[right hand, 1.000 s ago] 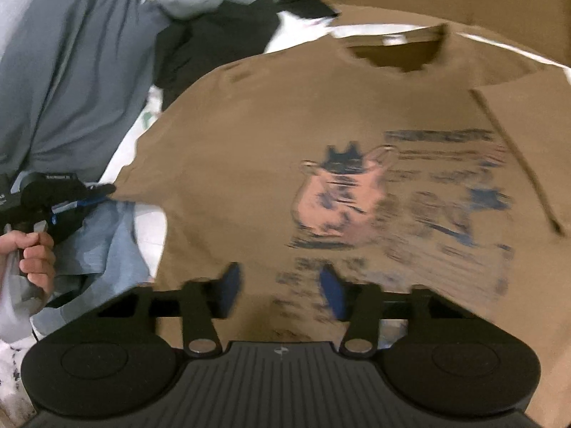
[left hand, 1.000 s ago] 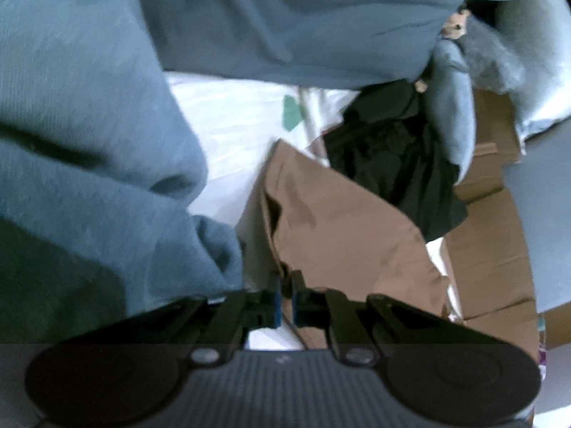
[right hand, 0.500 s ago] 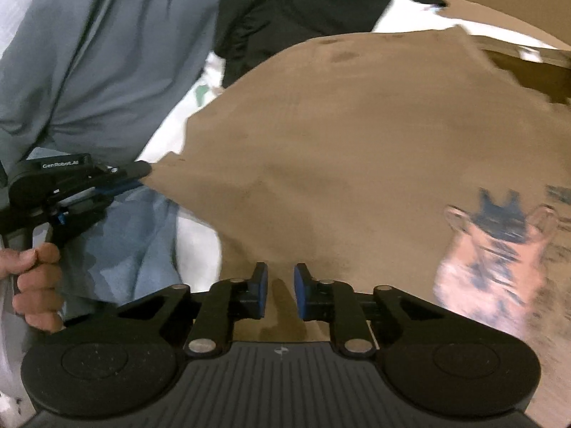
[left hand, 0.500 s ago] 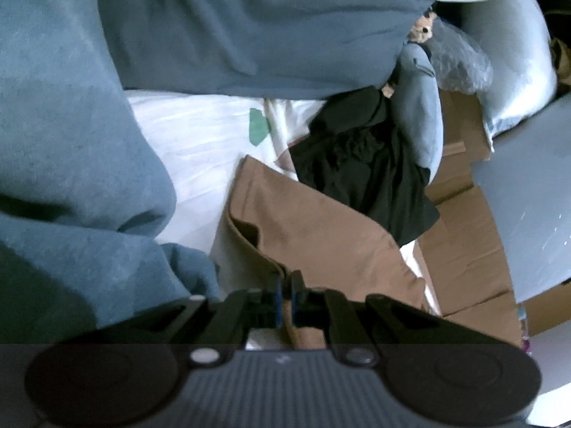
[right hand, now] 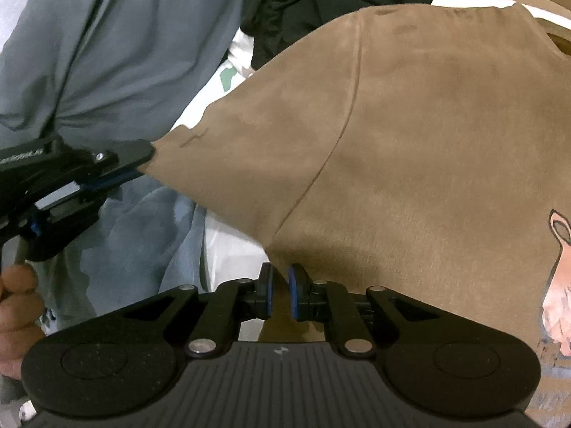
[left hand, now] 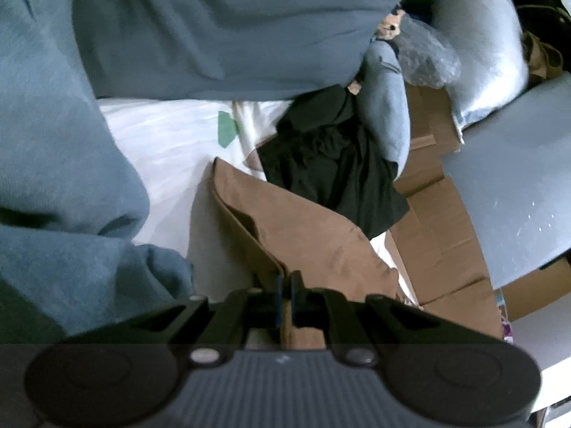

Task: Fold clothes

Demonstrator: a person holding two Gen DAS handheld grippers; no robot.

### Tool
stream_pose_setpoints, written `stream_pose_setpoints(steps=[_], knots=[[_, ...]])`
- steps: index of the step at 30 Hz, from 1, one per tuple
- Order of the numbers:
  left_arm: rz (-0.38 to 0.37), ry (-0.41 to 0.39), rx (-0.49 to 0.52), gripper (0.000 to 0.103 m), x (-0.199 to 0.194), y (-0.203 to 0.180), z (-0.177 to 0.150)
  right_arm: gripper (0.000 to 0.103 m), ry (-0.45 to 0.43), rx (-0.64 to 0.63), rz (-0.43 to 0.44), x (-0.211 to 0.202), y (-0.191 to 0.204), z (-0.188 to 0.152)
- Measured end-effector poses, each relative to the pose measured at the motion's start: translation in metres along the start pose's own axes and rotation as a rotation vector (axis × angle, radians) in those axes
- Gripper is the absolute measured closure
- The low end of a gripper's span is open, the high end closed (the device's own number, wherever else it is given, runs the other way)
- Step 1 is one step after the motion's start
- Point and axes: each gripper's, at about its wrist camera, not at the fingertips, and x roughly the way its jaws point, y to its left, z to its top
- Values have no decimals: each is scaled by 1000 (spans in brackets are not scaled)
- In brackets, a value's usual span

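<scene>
A brown T-shirt (right hand: 410, 135) with a pink and blue print (right hand: 558, 285) lies spread on the bed. My left gripper (left hand: 284, 281) is shut on the hem of its sleeve, and the brown cloth (left hand: 303, 228) runs forward from between the pads. In the right wrist view that left gripper (right hand: 142, 158) pinches the sleeve's tip and holds it pulled out to the left. My right gripper (right hand: 280, 285) is at the shirt's side edge just under the sleeve. Its jaws are nearly together, with brown fabric between the blue pads.
A large grey-blue garment (left hand: 214, 28) and a black one (left hand: 332, 164) lie beyond the shirt on the white sheet (left hand: 167, 142). Light blue fleece (left hand: 53, 178) bulks at the left. Cardboard boxes (left hand: 439, 228) stand to the right. A hand (right hand: 18, 306) grips the left tool.
My right gripper slid left across the shirt, from over the print to the edge under the sleeve, and its jaws closed on the cloth. The left gripper kept its hold and tilted slightly.
</scene>
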Motion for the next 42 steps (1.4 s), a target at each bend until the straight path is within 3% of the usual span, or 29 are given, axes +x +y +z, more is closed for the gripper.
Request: stream_pose_setpoints(steps=[6,8,13,26,32,34,39,41,42], knots=[[15,-2,-3,99,2,3,2,94,-40,-2,-6,-17,1,6],[6,-1,4,99,2,1,2,101,-30,-1,-25,-13,0,8],[-13,13,19,99,2,-3,-1,102,5,11,-40,4,-4,7],[-126,98,78,99,9,-28,-18,102,39,9,-40,22,1,4],[-179,178,123,99,23,-41,-32,102,34,11,-37,28,0,2],[-187,200,134,99,27,-44,-37,97,29,9,-41,28,0,0],[-187,246,161,99,36,-47,-50,95,50,36,-20,21,-6,-1],[-180,260,170,98,38,-47,-54,87,57,23,-16,14,-5,-3],[-174,261,178,98,38,-48,-55,74,56,11,-11,10,-4,-5]])
